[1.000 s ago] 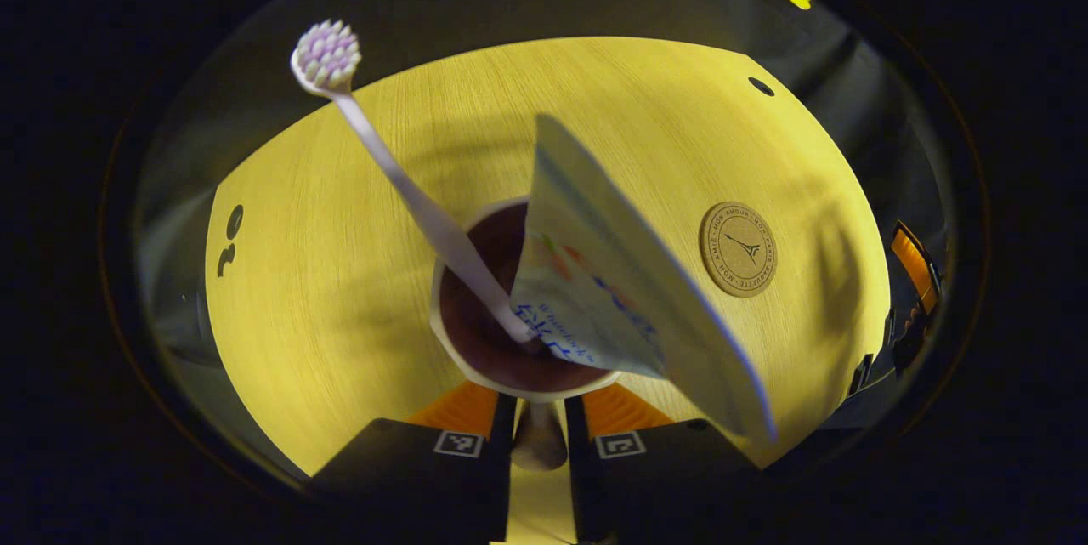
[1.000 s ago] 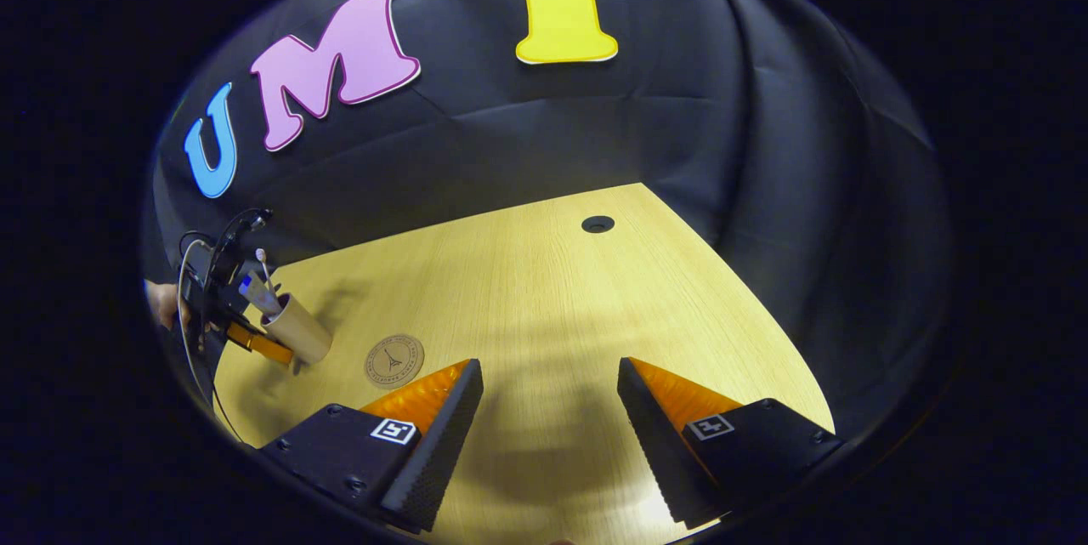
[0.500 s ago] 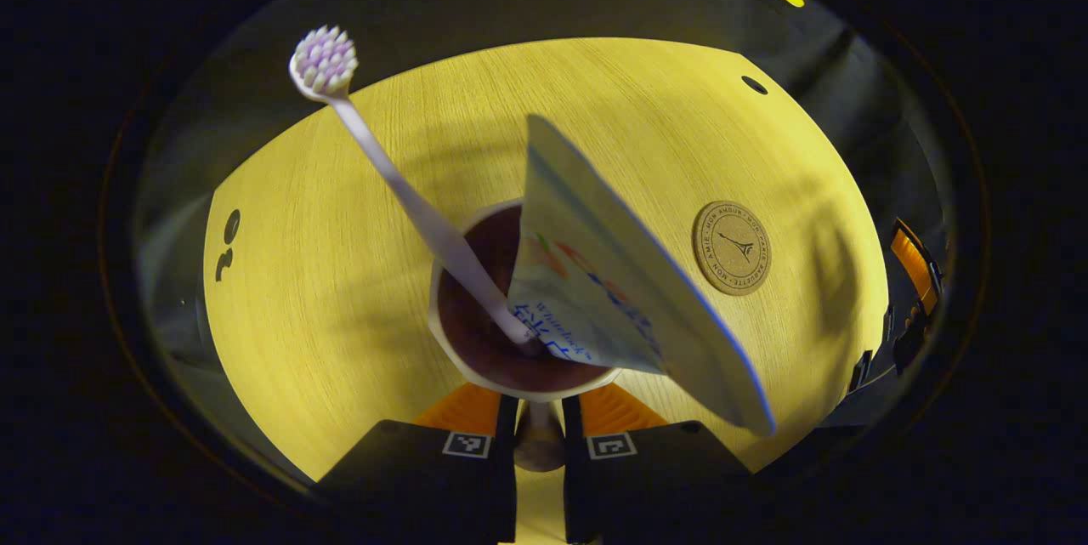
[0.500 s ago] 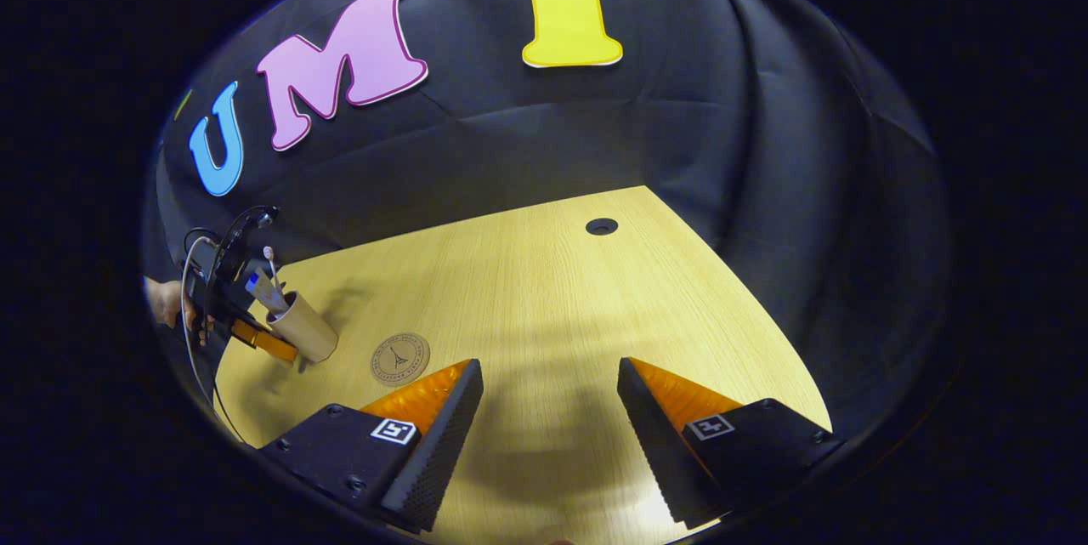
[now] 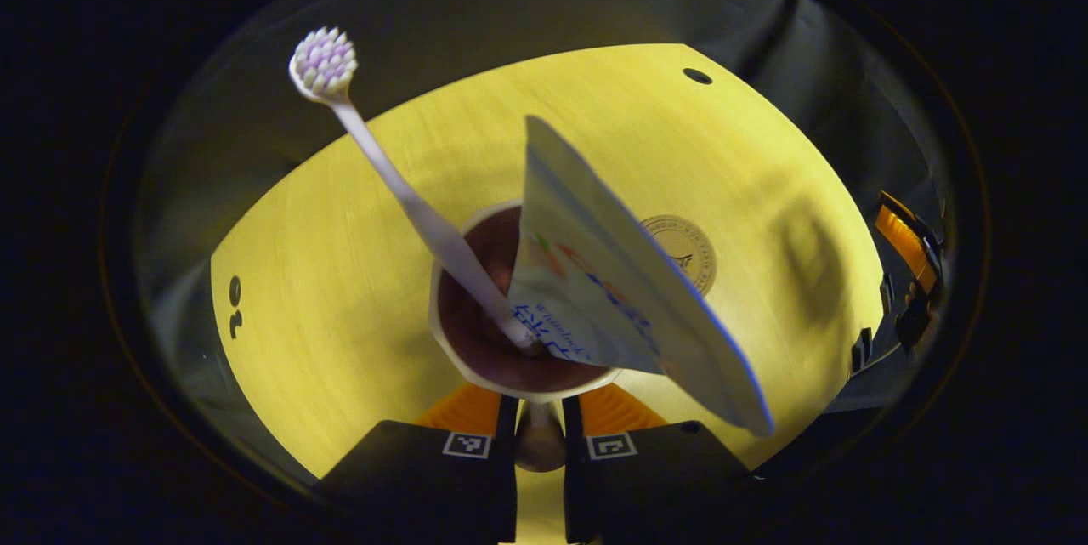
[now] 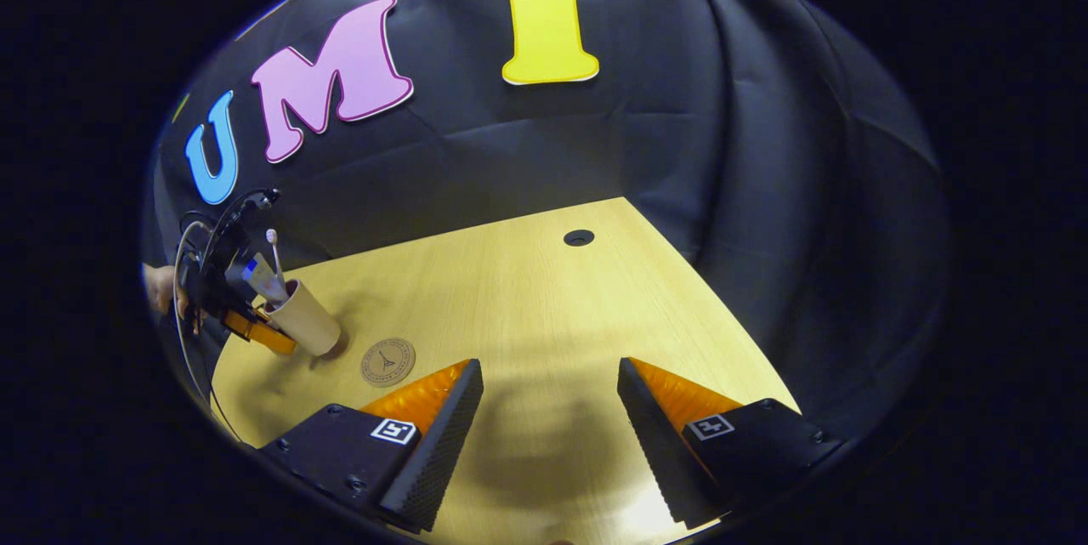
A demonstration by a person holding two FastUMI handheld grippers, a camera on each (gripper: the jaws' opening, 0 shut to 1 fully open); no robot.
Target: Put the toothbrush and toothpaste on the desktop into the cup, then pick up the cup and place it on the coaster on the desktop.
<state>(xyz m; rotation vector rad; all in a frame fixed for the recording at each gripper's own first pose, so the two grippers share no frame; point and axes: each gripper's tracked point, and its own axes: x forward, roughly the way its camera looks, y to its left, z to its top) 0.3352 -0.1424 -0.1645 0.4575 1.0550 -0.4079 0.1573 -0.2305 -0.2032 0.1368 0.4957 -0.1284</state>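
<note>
Left claw [image 5: 538,434]: pinching cup [image 5: 476,320] wall at near rim.
Cup: holds toothbrush [image 5: 399,188], toothpaste [image 5: 612,290]; coaster [image 5: 690,246] just beyond.
Right claw [image 6: 551,409]: spread above desk [image 6: 527,298].

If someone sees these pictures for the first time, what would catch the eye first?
In the left gripper view, the white toothbrush with a round bristle head and the flat white toothpaste tube jut from the beige paper cup, gripped by the left tool. Beside the cup lies the round cork coaster on the yellow wooden desktop.

Pale wood-grain tabletop [image 6: 544,307] with a round cable hole [image 6: 579,237], backed by creased black cloth wall [image 6: 722,154]; soft shadows fall across it.
</note>
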